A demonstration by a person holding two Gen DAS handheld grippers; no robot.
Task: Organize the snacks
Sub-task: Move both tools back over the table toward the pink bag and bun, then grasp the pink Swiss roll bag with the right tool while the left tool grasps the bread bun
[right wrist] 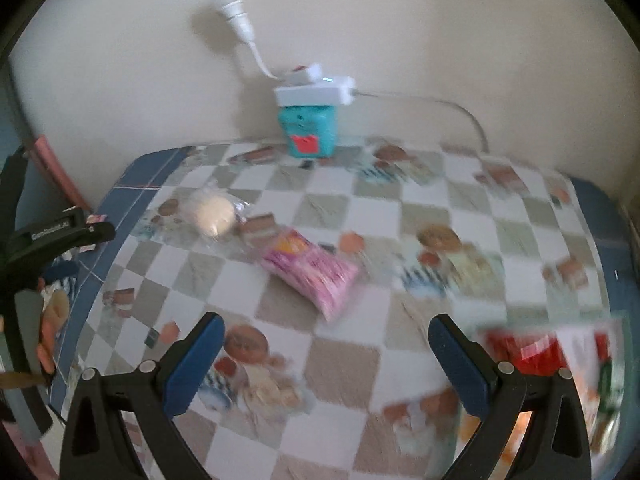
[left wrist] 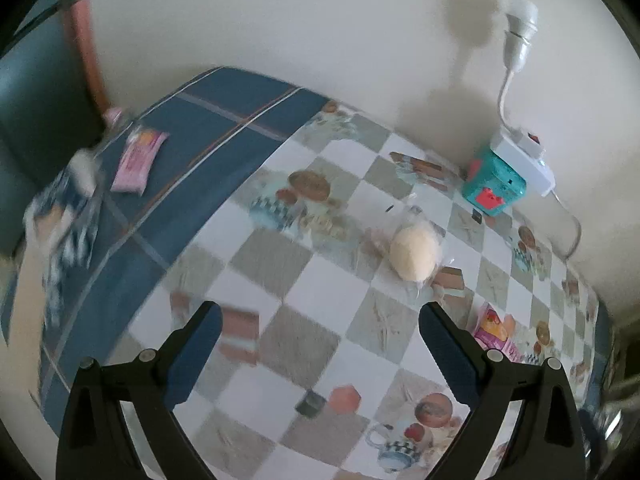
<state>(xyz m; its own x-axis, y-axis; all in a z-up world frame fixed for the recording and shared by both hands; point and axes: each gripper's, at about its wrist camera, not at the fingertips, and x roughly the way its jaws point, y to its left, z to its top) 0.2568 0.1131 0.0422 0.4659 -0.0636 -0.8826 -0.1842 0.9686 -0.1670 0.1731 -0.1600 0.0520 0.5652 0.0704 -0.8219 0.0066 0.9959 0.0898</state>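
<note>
Both of your tools are empty. The left hand-held gripper (left wrist: pixel 320 334) stands wide, its blue pads apart over bare checkered cloth at the lower centre of its frame; the right hand-held gripper (right wrist: pixel 326 344) is equally wide, nothing between its pads. The bench (left wrist: pixel 304 344) carries the scattered snacks. In the left wrist view, the pale round bun in clear wrap (left wrist: pixel 414 252) sits right of centre, just beyond the right pad; one pink packet (left wrist: pixel 138 160) lies upper left on the blue border, and a second pink packet (left wrist: pixel 496 334) lies lower right. In the right wrist view, that pink packet (right wrist: pixel 316 272) is dead centre ahead of the pads, the bun (right wrist: pixel 214 214) up and left of it, and a red wrapper (right wrist: pixel 536 354), blurred, sits at lower right beside the right pad. The teal box (right wrist: pixel 312 130) with a white adapter stands at the wall. Judgement: you are in the approach step, with no snack gathered yet. The next move calls for advancing the right tool onto the central pink packet, straddling its narrow width, then closing. Both views are motion-blurred, so steady yourself first.
</note>
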